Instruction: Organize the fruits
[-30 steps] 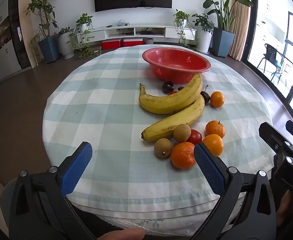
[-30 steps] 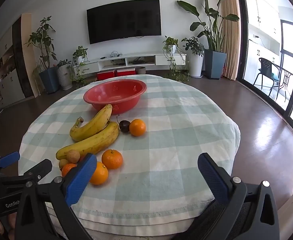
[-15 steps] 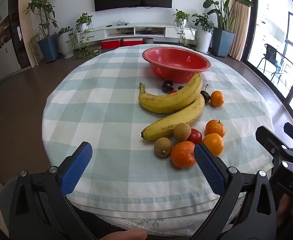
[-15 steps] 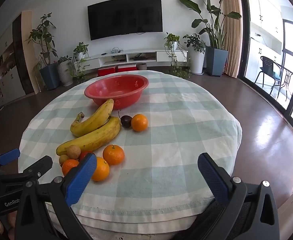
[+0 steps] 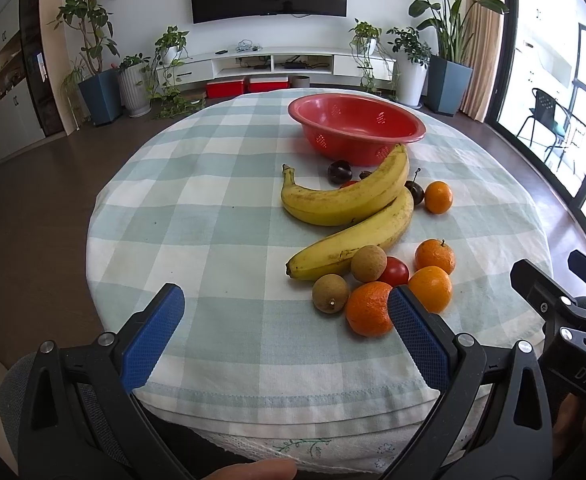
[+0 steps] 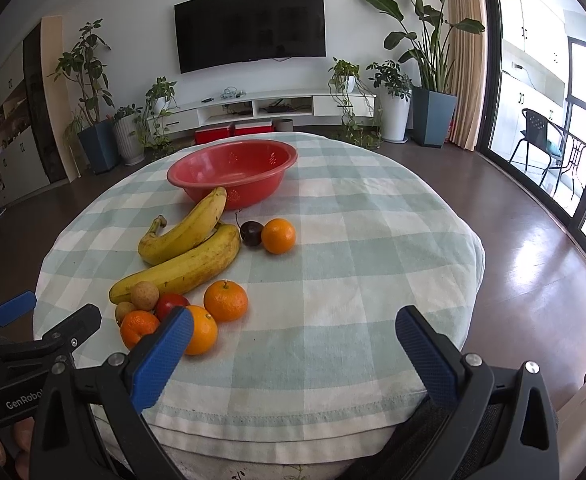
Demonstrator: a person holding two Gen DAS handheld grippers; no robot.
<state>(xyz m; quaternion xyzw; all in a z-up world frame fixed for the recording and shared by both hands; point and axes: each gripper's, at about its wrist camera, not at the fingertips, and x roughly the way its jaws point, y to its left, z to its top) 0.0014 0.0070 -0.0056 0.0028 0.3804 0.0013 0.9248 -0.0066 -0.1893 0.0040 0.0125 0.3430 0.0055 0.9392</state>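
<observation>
Basically nothing sorted yet: the red bowl [image 6: 232,170] sits empty, and the bananas [image 6: 181,256], oranges [image 6: 225,301] and small fruit all lie on the bench just in front of it. Left hand-held gripper [image 5: 285,320] and right hand-held gripper [image 6: 293,340] both gape wide, holding nothing.

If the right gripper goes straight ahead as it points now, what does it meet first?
Probably nothing but bare tablecloth: the open right gripper aims right of the fruit. The nearest orange lies by its left finger, though depth is uncertain.
</observation>
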